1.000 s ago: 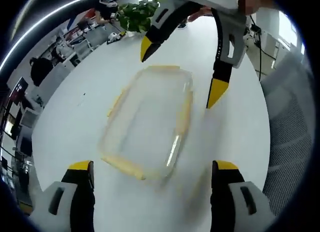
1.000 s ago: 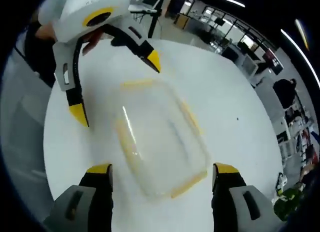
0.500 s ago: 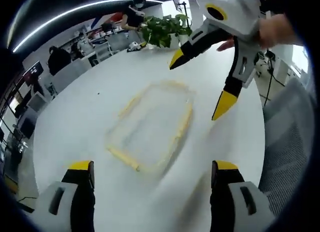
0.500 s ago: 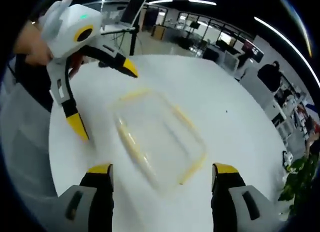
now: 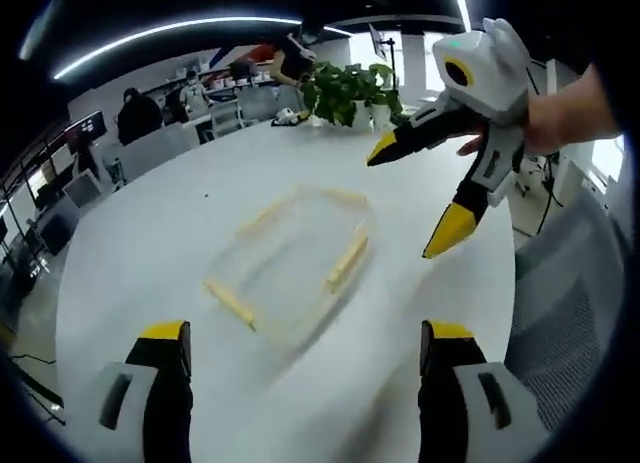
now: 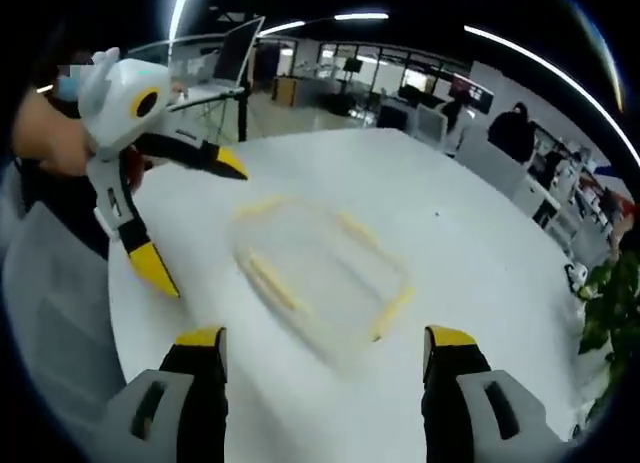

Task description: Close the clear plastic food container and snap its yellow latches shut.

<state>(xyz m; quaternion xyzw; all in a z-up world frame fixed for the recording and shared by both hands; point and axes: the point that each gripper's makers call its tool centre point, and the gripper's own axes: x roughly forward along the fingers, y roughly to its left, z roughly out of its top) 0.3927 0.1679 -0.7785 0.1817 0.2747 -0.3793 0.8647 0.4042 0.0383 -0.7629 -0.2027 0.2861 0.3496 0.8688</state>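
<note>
I had both jaws spread wide and empty: my left gripper (image 5: 305, 333) and right gripper (image 6: 325, 335) hung above the table (image 5: 150, 233), well clear of the container (image 5: 290, 255). It lay flat mid-table, lid seemingly on, yellow latches (image 6: 275, 281) too blurred to judge. My worry was that pressing one latch off-centre would skid the light container sideways.

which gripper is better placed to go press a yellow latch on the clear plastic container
Hard to call. Both the left gripper and right gripper are open and held above the white round table, on opposite sides of the clear plastic food container. Each is near a yellow latch; neither looks clearly better placed.
</note>
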